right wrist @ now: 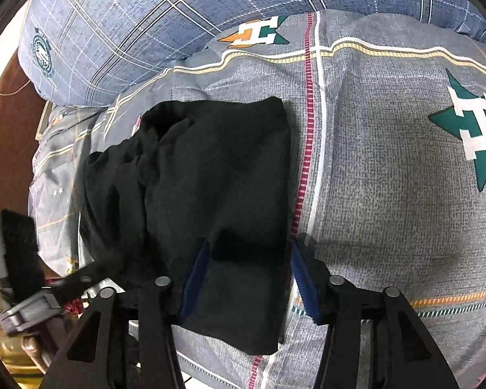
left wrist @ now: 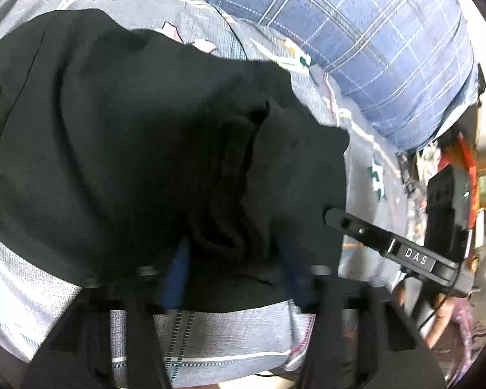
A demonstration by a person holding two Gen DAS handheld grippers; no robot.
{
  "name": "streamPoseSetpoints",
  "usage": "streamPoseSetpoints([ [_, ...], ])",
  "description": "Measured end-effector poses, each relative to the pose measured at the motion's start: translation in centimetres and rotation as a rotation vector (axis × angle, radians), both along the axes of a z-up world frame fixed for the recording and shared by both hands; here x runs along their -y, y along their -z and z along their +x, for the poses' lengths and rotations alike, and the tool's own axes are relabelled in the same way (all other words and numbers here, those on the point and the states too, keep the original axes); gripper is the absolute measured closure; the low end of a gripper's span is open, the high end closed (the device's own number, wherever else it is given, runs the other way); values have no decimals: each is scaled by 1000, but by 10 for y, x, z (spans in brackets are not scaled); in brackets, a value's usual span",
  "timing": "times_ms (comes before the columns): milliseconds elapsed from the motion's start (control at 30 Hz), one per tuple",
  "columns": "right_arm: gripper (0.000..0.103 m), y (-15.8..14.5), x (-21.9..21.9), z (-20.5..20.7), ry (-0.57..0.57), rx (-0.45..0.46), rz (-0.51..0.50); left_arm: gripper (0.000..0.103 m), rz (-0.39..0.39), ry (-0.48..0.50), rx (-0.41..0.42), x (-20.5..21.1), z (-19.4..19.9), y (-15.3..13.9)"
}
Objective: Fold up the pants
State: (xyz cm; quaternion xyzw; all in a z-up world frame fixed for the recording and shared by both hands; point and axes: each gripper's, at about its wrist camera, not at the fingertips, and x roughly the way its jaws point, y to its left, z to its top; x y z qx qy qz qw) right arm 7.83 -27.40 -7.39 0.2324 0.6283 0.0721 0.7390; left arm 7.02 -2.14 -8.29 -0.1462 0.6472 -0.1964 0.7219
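The black pants (left wrist: 129,149) lie folded in a thick bundle on a grey patterned bedsheet (left wrist: 217,334). My left gripper (left wrist: 235,259) is open, its blue-padded fingers (left wrist: 175,269) astride a bunched fold at the near edge of the pants. In the right wrist view the pants (right wrist: 210,178) form a rough rectangle with a rumpled left side. My right gripper (right wrist: 248,265) is open over the pants' near right corner, one blue pad (right wrist: 194,278) on the cloth and the other pad (right wrist: 304,282) just past the right edge. The right gripper's body shows in the left wrist view (left wrist: 388,246).
A blue plaid pillow (right wrist: 139,26) lies at the head of the bed, beyond the pants. The grey sheet (right wrist: 388,178) with green star logos stretches to the right. A brown headboard or wall (right wrist: 6,136) stands at the left. Room clutter shows past the bed's edge (left wrist: 444,201).
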Motion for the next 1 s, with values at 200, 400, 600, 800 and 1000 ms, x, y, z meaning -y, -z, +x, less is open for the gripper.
streamPoseSetpoints([
  [200,96,-8,-2,-5,-15,25,-31,96,22,27,88,3,-12,-24],
  [400,91,-9,-12,-5,-51,26,-80,90,80,-10,16,-4,-3,6],
  [600,84,-27,-11,-5,-27,103,-105,50,106,22,193,-3,-9,-34],
  [800,67,-54,-30,-7,-72,259,-23,43,106,-37,309,-37,8,-68],
  [1000,71,-51,-86,-6,-176,309,24,40,89,-299,203,-124,40,-52],
])
